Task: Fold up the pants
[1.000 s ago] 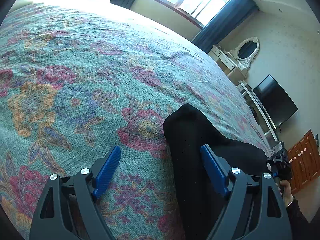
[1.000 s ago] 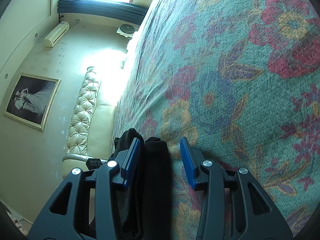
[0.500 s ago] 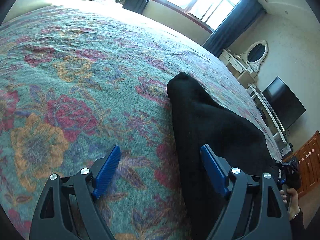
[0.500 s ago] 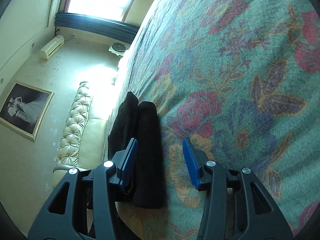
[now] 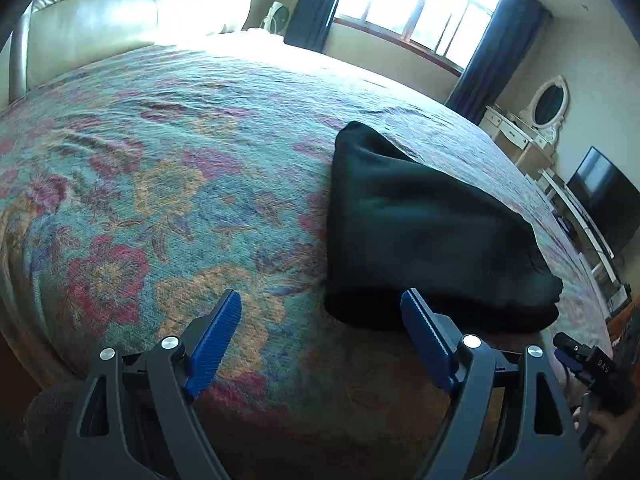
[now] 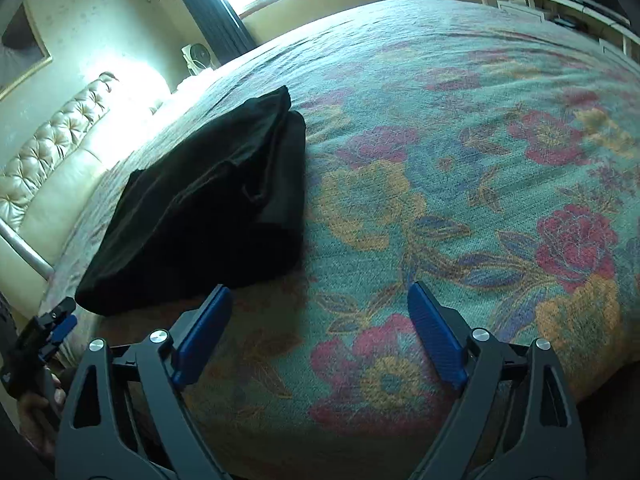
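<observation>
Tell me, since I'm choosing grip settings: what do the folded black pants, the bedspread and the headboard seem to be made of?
Folded black pants: soft matte fabric, probably a knit or fleece; no sheen, rounded thick folds.
Bedspread: woven textile with a floral pattern; a coarse grainy weave shows, with fine wrinkles.
Headboard: glossy cream leather or imitation, button-tufted; it reflects the window light. Which of the two cannot be told.

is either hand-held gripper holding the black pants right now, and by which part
Neither. The folded black pants lie free on the bedspread; the right hand-held gripper is opening, empty.
</observation>
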